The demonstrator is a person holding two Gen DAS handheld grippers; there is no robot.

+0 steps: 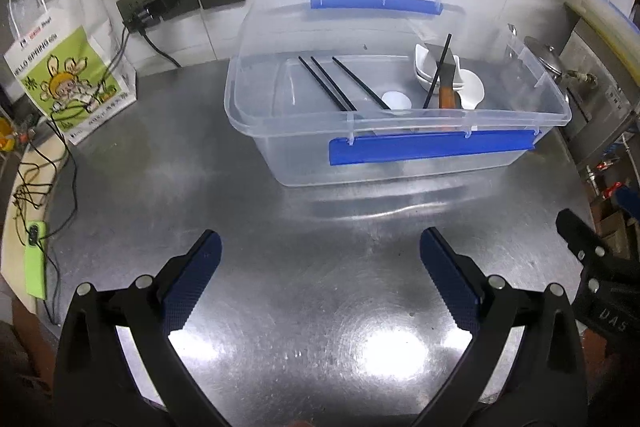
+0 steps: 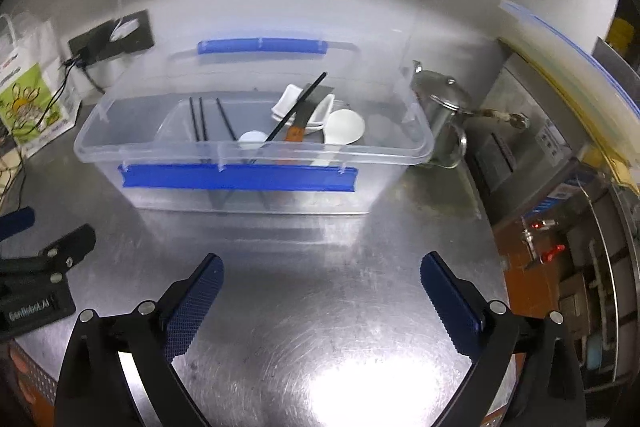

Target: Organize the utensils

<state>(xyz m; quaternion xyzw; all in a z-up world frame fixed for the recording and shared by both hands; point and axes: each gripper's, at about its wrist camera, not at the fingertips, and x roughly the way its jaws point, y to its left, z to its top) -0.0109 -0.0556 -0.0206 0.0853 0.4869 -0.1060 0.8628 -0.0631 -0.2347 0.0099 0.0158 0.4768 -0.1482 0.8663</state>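
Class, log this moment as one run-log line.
left gripper: open, empty | right gripper: open, empty | clear bin: holds chopsticks, white spoons | steel table

A white paper bag with green print [image 1: 72, 75] stands near black wall sockets [image 1: 180, 1]; a steel kettle [image 2: 440, 111] stands on the steel table [image 1: 300, 287].

Harsh overhead light w/ white glare on the steel counter [image 1: 280, 307] near its front edge; corners dark, fisheye-bent, slightly soft.
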